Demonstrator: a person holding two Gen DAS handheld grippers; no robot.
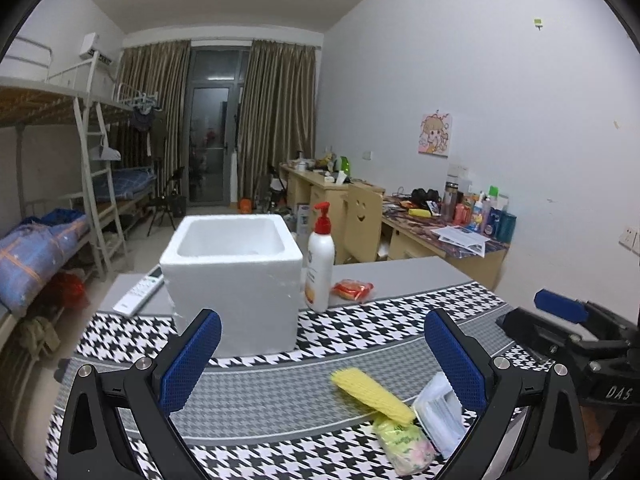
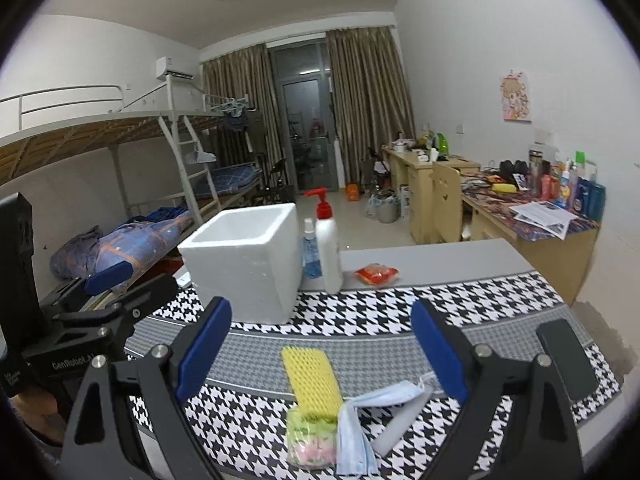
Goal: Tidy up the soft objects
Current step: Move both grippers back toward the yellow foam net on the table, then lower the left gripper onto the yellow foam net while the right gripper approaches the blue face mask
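foam box [image 1: 234, 280], 1 yellow net sleeve [image 2: 311, 378], 1 mask [image 2: 360, 420]; both grippers' jaws apart, empty

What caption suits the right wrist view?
Open right gripper above yellow foam net and face mask, foam box behind.

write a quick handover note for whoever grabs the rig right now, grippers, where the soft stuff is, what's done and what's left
Left hand-held gripper: open, empty, above the mat.
Right hand-held gripper: open, empty, over the soft pile.
Soft things lie together on the houndstooth mat: yellow foam net, green-pink packet, blue face mask, white pouch.
White foam box stands behind them; what shows of its inside looks empty.
Done: nothing moved yet.
Left: probably put each soft thing into the box.
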